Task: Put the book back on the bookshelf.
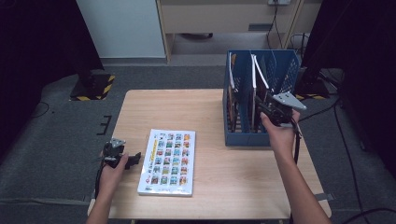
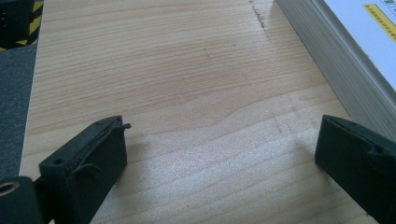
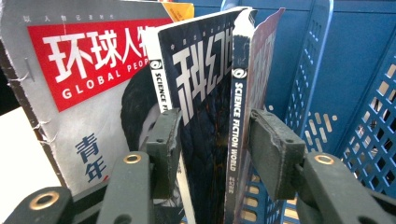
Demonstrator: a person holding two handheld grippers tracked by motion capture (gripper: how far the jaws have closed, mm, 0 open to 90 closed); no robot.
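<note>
Right claw (image 3: 212,140) loose around the Science Fiction World magazine (image 3: 210,93), already racked at 2 o'clock; picture book (image 1: 168,161) left, left claw (image 2: 219,163) open

Your left tongs (image 1: 133,158) sit low at about eight o'clock, held in your left hand (image 1: 112,172), jaws spread wide with nothing between them. Your right arm stretches toward two o'clock; the right tongs (image 3: 212,140) point forward, jaws partly apart, their pads not pressing.
</note>
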